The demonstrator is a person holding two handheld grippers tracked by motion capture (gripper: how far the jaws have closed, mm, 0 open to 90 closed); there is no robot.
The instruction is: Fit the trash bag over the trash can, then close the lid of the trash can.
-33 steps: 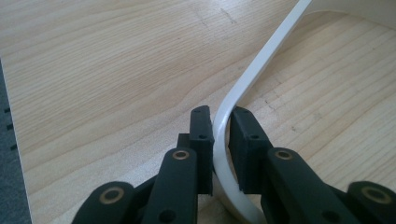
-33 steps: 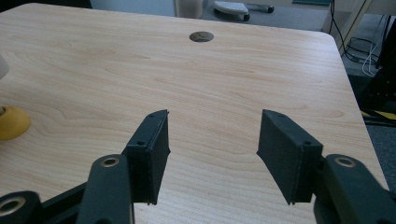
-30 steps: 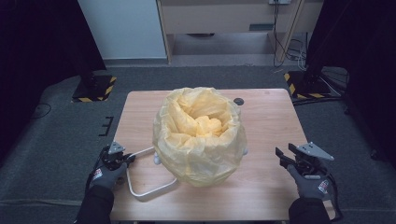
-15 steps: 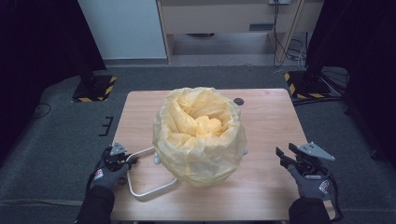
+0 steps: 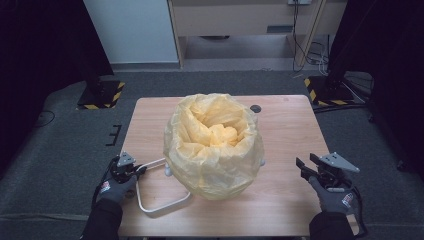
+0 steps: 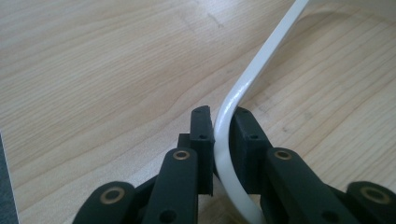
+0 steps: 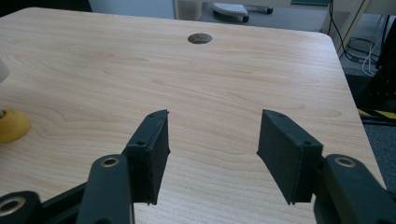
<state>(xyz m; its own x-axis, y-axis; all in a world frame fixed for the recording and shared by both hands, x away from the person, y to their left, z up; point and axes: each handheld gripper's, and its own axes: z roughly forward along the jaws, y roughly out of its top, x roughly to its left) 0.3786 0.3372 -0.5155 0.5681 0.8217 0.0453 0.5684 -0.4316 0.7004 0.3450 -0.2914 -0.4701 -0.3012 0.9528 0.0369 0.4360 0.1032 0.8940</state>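
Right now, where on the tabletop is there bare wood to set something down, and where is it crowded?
Free: the strip between the yellow bag and the table's right edge, up to the dark round cap, ahead of the open right gripper; also the far left corner. Crowded: the near left, where the left gripper clamps the white handle.

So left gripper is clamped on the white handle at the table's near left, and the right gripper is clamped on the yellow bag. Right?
Not quite. The right gripper holds nothing: in the right gripper view its jaws stand open over bare table, apart from the yellow bag. The left gripper is indeed clamped on the white handle, as the left gripper view shows.
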